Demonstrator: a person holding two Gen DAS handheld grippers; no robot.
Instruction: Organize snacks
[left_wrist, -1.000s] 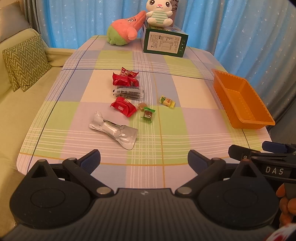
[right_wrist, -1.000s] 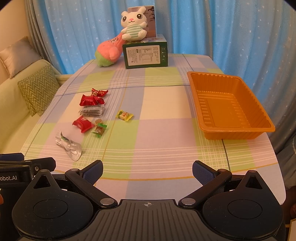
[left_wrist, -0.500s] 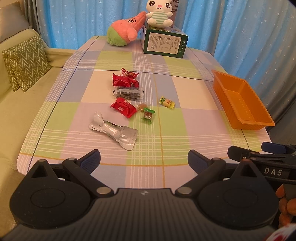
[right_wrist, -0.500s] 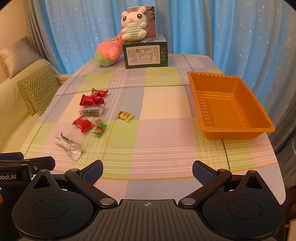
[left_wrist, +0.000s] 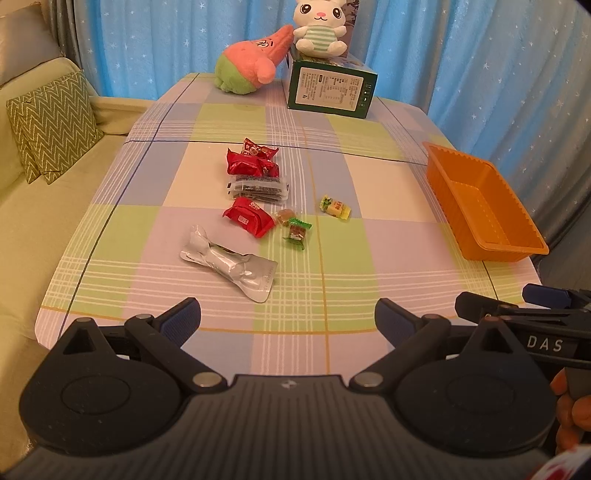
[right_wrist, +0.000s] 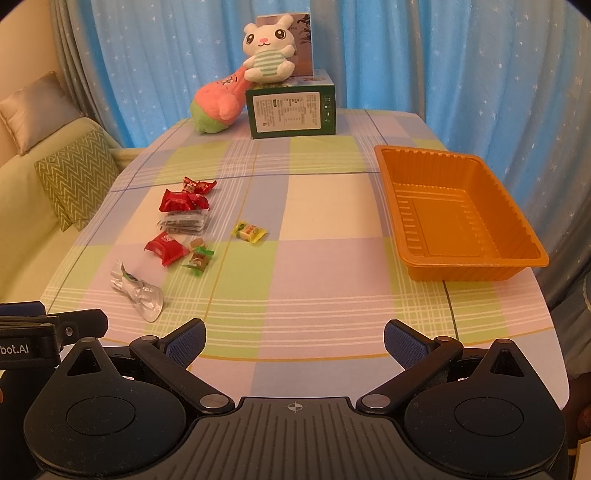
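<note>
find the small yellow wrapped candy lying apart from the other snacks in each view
Left wrist: small yellow wrapped candy, just right of centre on the checked tablecloth.
Right wrist: same candy, left of centre.
Shared landmark: the green printed box at the table's far end.

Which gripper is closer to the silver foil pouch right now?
Left. The left gripper sits almost straight behind the silver foil pouch, open and short of it. The right gripper is off to the pouch's right, nearer the orange tray, also open.
</note>
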